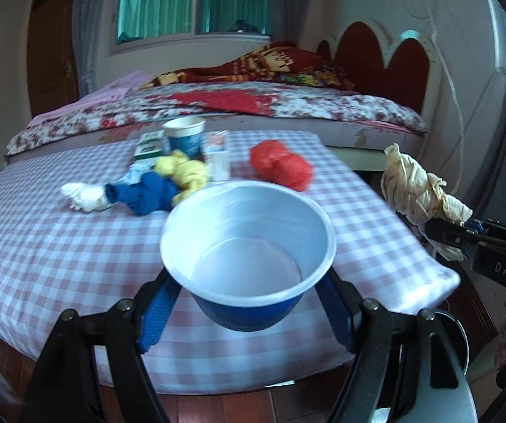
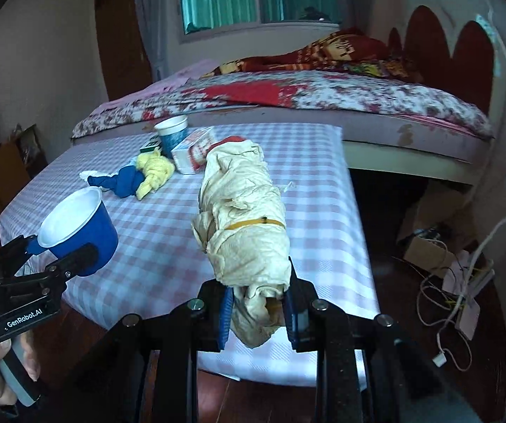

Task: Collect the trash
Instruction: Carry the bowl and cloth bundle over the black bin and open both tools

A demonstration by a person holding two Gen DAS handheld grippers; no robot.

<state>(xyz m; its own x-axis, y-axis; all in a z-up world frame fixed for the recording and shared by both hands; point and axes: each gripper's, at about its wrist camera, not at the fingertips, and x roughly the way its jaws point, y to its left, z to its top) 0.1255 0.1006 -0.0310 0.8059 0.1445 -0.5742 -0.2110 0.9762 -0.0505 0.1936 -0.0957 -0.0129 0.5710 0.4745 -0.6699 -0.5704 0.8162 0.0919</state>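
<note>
My left gripper (image 1: 249, 303) is shut on a blue paper cup with a white inside (image 1: 247, 246), held above the near edge of the checked table (image 1: 59, 253). The cup also shows in the right wrist view (image 2: 76, 229). My right gripper (image 2: 258, 312) is shut on a crumpled beige paper wad bound with a rubber band (image 2: 242, 225), held over the table's right side. The wad also shows at the right of the left wrist view (image 1: 418, 190). On the table lie a red plastic bag (image 1: 281, 164), a blue and yellow cloth bundle (image 1: 161, 183), a white tissue (image 1: 80, 194), a second paper cup (image 1: 184, 137) and small cartons (image 1: 217, 155).
A bed (image 1: 253, 105) with a floral cover stands right behind the table. Cables and cardboard boxes (image 2: 446, 271) lie on the dark floor to the right. A wooden floor (image 1: 217, 405) shows below the table's near edge.
</note>
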